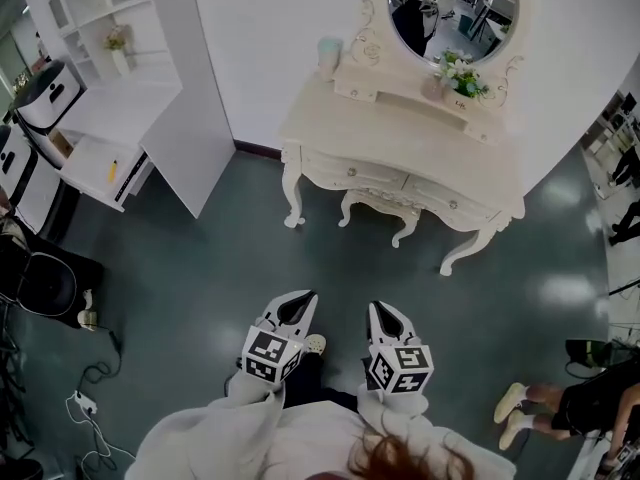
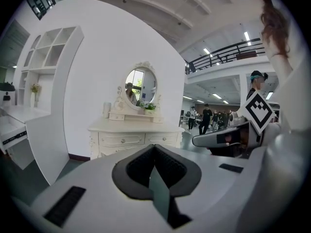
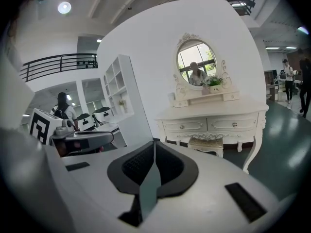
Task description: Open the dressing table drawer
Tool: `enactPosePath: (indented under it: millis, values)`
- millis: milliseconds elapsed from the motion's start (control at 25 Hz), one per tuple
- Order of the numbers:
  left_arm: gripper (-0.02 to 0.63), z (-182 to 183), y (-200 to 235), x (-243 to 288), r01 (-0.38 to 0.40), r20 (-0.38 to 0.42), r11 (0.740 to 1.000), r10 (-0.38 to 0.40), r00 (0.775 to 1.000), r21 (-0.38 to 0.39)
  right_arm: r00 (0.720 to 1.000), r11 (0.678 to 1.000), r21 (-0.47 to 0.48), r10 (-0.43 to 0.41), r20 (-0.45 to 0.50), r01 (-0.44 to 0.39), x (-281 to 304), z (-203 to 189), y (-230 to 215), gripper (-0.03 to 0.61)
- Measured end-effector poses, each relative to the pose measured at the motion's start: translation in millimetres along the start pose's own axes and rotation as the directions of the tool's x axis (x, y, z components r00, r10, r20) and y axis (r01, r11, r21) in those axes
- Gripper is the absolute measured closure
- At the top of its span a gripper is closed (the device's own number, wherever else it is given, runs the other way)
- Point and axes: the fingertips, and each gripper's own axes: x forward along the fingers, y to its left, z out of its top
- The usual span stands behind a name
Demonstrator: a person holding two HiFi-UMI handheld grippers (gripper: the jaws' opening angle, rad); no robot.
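Note:
The cream dressing table (image 1: 400, 133) stands against the white wall, some way ahead of me across the floor. Its two front drawers, the left drawer (image 1: 352, 172) and the right drawer (image 1: 452, 205), are both closed, each with a small knob. My left gripper (image 1: 297, 306) and right gripper (image 1: 389, 317) are held side by side over the dark floor, well short of the table, jaws shut and empty. The table (image 2: 133, 129) shows ahead past the left gripper (image 2: 154, 147), with nothing between the pads. Beyond the right gripper (image 3: 154, 144) the drawers (image 3: 209, 124) are also closed.
A padded stool (image 1: 383, 206) is tucked under the table. An oval mirror (image 1: 452, 8), a flower pot (image 1: 460, 76) and a cup (image 1: 330, 53) sit on top. A white shelf unit (image 1: 120, 78) stands at left, a black chair (image 1: 45, 283) and cables (image 1: 90, 408) beyond. A person's legs (image 1: 560, 403) at lower right.

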Motion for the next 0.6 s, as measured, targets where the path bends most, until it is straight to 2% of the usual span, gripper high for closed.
enactPosePath:
  millis: [320,600]
  values:
    - [0.597,20,43,27,0.01,0.013,1.0,-0.01,1.0,0.023,1.0,1.0,0.001,-0.015,0.02,0.015,43,25,-1,0.54]
    - [0.597,19,66,44,0.039,-0.004,0.999,-0.039,0.999,0.028,0.999,0.998,0.031,-0.047,0.021,0.047,69,27,-4,0.54]
